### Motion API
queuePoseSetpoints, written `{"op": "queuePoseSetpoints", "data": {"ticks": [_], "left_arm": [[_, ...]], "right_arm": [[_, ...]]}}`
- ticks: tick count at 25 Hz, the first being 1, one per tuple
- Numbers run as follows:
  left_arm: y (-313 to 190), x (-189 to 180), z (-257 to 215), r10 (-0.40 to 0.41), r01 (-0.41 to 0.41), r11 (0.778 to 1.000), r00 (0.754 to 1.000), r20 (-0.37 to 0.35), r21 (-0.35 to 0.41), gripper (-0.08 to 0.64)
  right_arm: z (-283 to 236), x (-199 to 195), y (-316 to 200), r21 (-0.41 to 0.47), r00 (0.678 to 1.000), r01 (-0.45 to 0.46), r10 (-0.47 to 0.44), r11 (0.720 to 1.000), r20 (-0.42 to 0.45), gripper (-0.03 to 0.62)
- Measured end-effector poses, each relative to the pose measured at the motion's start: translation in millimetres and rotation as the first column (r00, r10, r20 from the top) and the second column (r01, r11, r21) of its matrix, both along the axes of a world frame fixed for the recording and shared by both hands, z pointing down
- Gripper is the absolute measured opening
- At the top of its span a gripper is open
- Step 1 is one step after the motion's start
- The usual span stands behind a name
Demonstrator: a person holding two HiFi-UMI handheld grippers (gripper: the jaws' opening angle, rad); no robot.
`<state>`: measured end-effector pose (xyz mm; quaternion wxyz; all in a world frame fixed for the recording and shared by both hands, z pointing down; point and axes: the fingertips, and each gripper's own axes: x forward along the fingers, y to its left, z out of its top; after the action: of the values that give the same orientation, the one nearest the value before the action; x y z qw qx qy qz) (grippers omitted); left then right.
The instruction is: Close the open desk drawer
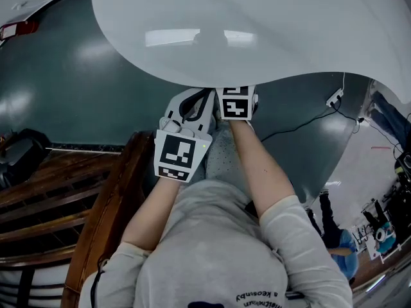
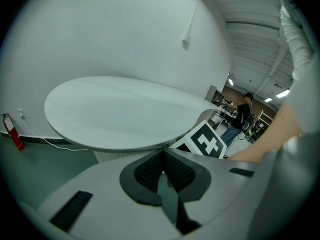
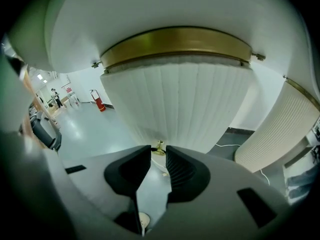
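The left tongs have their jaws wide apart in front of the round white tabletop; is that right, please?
Not quite. The left gripper view shows the left tongs with their jaws closed together and nothing between them. The round white tabletop does lie in front of them, as you say.

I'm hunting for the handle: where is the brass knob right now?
The knob shows in the right gripper view, low at centre on the white ribbed front, just beyond the slightly parted tips of the right tool.
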<state>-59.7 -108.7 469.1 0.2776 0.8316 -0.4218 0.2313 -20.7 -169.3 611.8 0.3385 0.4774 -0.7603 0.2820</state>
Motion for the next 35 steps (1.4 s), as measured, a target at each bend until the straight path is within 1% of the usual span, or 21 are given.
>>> {"op": "queuePoseSetpoints", "data": {"ticks": [7, 12, 14, 18, 22, 26, 31, 35], "left_arm": [[4.5, -5.5, -0.3, 0.004, -0.004, 1.000, 1.000, -0.004, -0.001, 0.009], [8.1, -2.1, -4.9, 0.012, -0.012, 1.000, 1.000, -0.008, 0.013, 0.008], [9.8, -1.0, -8.2, 0.013, -0.013, 1.000, 1.000, -0.007, 0.020, 0.008], [15.0, 3.4, -16.7, 0.011, -0.011, 0.999, 1.000, -0.010, 0.043, 0.009], [25.2, 10.0, -24.4, 0.012, -0.011, 0.998, 1.000, -0.011, 0.066, 0.008], [34.6, 17.7, -37.6, 0.008, -0.007, 0.997, 1.000, -0.015, 0.081, 0.009], [50.6, 25.3, -61.6, -0.005, 0.007, 0.994, 1.000, -0.020, 0.105, 0.008], [59.3, 29.5, -82.4, -0.021, 0.025, 0.990, 0.999, -0.028, 0.139, 0.008]], "right_arm": [[-5.9, -5.4, 10.2, -0.010, 0.999, -0.031, 0.031, 0.999, 0.019, 0.097], [-20.3, 0.8, 22.8, 0.014, 0.999, -0.036, 0.036, 0.999, 0.011, 0.097], [-27.9, 5.9, 28.8, 0.030, 0.999, -0.047, 0.047, 0.998, 0.008, 0.097], [-44.8, 15.7, 39.8, 0.066, 0.997, -0.070, 0.069, 0.995, 0.027, 0.092], [-64.9, 23.4, 47.2, 0.114, 0.997, -0.079, 0.076, 0.990, 0.032, 0.054], [-86.5, 29.1, 58.6, 0.133, 0.995, -0.090, 0.083, 0.987, 0.055, 0.025], [-123.2, 38.7, 76.6, 0.177, 0.995, -0.080, 0.069, 0.981, 0.067, 0.015], [-159.3, 44.1, 85.7, 0.235, 0.996, -0.071, 0.055, 0.969, 0.077, 0.015]]}}
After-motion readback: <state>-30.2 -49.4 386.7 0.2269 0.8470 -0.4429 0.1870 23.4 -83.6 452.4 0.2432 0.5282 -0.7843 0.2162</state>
